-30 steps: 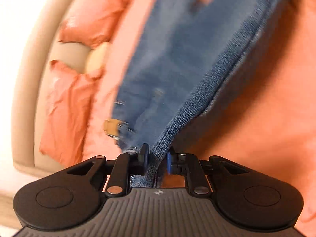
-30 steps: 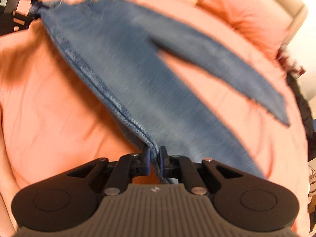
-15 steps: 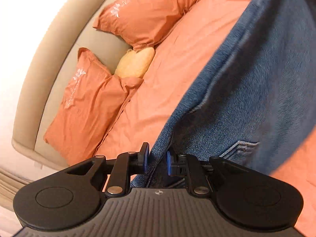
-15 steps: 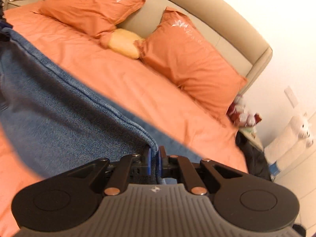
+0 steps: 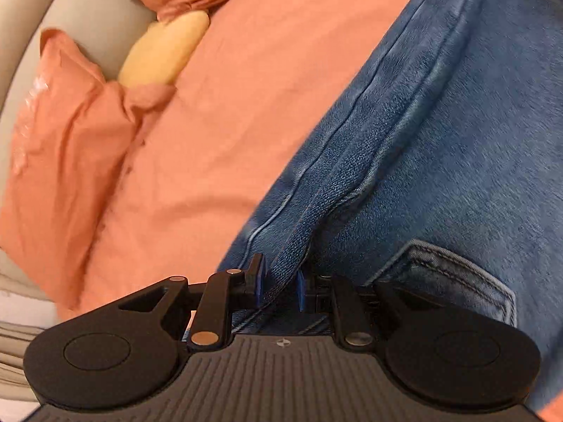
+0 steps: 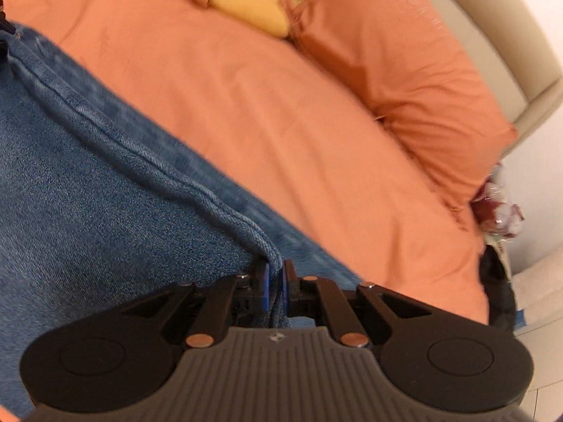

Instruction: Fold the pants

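Over the orange-sheeted bed [image 5: 267, 81], the blue denim pants [image 5: 440, 147] were held up by an edge at both ends, so the step in hand looked like the carry of a fold: a gripped edge being brought across before it is laid down.

At the left, the left tongs [image 5: 280, 279] were clamped on a thick seamed edge of the denim, close to a stitched back pocket [image 5: 454, 277] at about four o'clock from the jaws. The cloth ran away from them toward one o'clock and filled the right half of that view. An orange pillow [image 5: 67, 161] lay at ten o'clock against the beige padded headboard [image 5: 88, 24], with a small yellow cushion [image 5: 165, 49] at eleven o'clock.

At the right, the right tongs [image 6: 275, 288] were pinched fully together on a thinner hemmed edge; from them the denim stretched toward ten o'clock, and another orange pillow [image 6: 397, 70] sat at one o'clock.

Both tongs pointed steeply downward at the mattress, roughly side by side with the edge taut between them.

My judgement: the next move called for lowering both hands evenly, lining the carried edge up with the layer beneath, and letting go only once the denim lay flat. Uneven release would likely skew the fold.
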`<state>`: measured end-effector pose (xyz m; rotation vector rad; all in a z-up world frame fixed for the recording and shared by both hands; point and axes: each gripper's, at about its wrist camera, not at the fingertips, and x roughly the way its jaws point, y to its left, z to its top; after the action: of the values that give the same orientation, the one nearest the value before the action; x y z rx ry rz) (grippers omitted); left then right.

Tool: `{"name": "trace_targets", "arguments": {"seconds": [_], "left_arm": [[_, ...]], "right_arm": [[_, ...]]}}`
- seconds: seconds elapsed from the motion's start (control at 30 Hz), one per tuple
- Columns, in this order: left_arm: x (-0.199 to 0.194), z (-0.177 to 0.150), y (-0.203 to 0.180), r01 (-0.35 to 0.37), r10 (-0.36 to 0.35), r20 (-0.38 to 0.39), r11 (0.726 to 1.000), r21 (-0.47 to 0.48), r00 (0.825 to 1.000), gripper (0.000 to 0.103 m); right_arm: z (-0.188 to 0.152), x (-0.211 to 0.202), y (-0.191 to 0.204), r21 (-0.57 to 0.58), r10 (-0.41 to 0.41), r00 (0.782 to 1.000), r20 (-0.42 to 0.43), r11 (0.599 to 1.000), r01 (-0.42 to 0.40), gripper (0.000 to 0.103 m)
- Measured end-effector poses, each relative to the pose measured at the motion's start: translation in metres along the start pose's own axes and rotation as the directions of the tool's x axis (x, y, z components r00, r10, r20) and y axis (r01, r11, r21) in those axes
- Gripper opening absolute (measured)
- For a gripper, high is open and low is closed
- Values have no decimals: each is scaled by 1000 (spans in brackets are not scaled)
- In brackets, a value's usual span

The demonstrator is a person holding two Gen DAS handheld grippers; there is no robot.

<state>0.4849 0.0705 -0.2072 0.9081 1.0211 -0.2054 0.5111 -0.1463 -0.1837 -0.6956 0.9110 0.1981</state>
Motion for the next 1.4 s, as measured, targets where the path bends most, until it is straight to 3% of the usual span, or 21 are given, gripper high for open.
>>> {"name": "trace_targets", "arguments": {"seconds": [0.1, 0.27, 0.37, 0.5, 0.63, 0.7, 0.77, 0.8, 0.83, 0.87, 1.0, 1.03, 1.2, 1.4], "left_arm": [[5, -2, 4, 9, -9, 11, 1000, -17, 1000, 20], [-25, -14, 24, 6, 1, 91, 997, -81, 996, 20], [-15, -10, 38, 42, -35, 58, 993, -114, 998, 20], [9, 12, 39, 15, -12, 23, 985, -174, 1000, 20], [30, 23, 21, -19, 14, -41, 993, -117, 999, 25], [29, 22, 16, -56, 52, -42, 993, -105, 998, 35], [24, 19, 21, -71, 68, -28, 990, -126, 997, 60], [18, 17, 27, -61, 59, -18, 987, -150, 998, 91], [12, 14, 34, -34, 34, -2, 983, -179, 999, 99], [4, 11, 41, -5, 8, 16, 980, -201, 1000, 101], [-34, -3, 50, 15, -3, 55, 975, -221, 999, 101], [-46, -7, 47, 17, -4, 59, 975, -221, 998, 96], [-97, -21, 12, -12, 25, 62, 980, -199, 998, 90], [-145, -43, -45, 115, -87, 125, 965, -237, 988, 75]], "right_arm": [[-3, 8, 0, 1, 6, 1000, 7, 1000, -6, 0], [8, -26, -15, 60, -42, 995, 92, 997, 37, 0], [26, -10, -22, 80, -9, 997, 71, 997, 3, 0], [39, 29, -14, 73, -33, 999, 32, 997, 31, 0], [38, 58, -13, 87, 17, 999, -43, 996, -13, 0], [38, 63, -19, 133, 50, 997, -54, 990, -43, 1], [38, 61, -27, 187, 72, 996, -60, 980, -59, 3], [39, 61, -32, 206, 74, 995, -61, 977, -60, 16], [39, 57, -36, 221, 68, 996, -58, 974, -53, 26], [38, 51, -40, 237, 70, 996, -47, 970, -57, 45], [25, 15, -55, 303, 109, 994, -15, 948, -99, 49], [19, 4, -57, 317, 123, 992, -7, 941, -114, 49], [-33, -53, -56, 348, 181, 984, 9, 922, -172, 48], [-127, -113, -30, 347, 197, 980, -30, 921, -175, 47]]}}
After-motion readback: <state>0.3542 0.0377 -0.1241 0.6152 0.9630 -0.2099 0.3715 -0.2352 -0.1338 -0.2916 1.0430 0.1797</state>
